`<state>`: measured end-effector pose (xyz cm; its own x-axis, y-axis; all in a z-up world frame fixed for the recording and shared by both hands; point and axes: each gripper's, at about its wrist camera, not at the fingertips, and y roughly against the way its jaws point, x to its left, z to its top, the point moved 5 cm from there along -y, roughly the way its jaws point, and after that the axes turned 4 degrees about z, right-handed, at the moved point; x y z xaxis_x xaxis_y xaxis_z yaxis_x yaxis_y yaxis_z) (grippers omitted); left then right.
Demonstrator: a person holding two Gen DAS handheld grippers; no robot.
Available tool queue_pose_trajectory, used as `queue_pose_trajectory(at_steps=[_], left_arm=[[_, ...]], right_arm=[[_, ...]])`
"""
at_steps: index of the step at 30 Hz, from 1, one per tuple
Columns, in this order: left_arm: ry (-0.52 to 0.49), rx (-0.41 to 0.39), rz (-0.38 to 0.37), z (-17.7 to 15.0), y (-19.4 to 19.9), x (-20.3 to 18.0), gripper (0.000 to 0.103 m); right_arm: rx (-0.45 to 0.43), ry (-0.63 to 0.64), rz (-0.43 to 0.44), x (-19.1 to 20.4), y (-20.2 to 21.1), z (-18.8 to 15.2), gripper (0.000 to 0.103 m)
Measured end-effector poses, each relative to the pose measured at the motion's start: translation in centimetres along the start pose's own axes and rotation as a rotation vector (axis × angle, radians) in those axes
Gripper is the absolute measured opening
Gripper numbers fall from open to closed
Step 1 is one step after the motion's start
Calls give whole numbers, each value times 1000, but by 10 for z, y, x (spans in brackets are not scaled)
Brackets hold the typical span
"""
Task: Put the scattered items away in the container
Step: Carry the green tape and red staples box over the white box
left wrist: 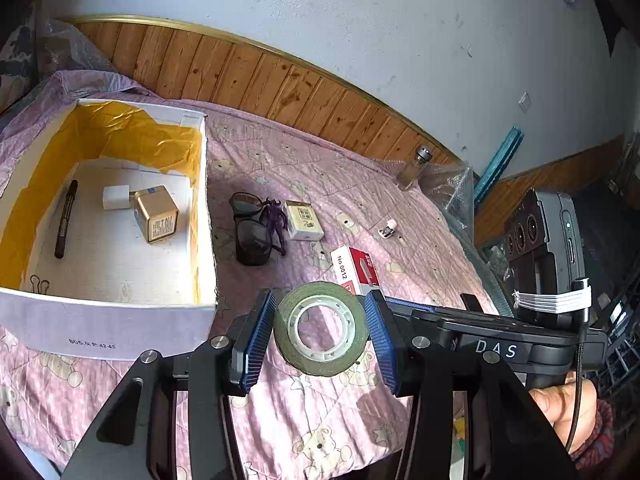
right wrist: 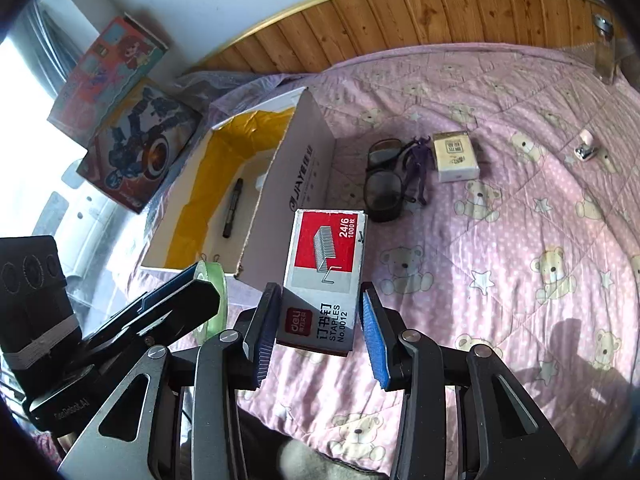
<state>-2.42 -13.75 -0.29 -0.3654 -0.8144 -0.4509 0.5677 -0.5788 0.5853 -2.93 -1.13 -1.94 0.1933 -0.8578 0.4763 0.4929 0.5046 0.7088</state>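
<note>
A pink quilted bed cover printed with bears (right wrist: 520,208) is shown, with a white cardboard shoebox lined in yellow paper (left wrist: 120,316) resting on it. A roll of olive-green tape with a clear plastic core (left wrist: 320,328) is pinched across its rim by the jaws of the left gripper (left wrist: 320,334), held just beside the shoebox. A red and grey cardboard box of staples (right wrist: 324,276) sits between the jaws of the right gripper (right wrist: 320,320); whether it is clamped cannot be told. Both are judged light and stiff, best gripped across flat opposing sides. Dark sunglasses (left wrist: 250,232) lie on the cover.
</note>
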Motion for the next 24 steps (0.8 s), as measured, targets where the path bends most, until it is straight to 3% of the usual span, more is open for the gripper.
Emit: queue_pose_trajectory(at_steps=[24], left_arm=[[111,-130,60,53,45,71,48]], right_arm=[[6,148,72,89,-31,46,41]])
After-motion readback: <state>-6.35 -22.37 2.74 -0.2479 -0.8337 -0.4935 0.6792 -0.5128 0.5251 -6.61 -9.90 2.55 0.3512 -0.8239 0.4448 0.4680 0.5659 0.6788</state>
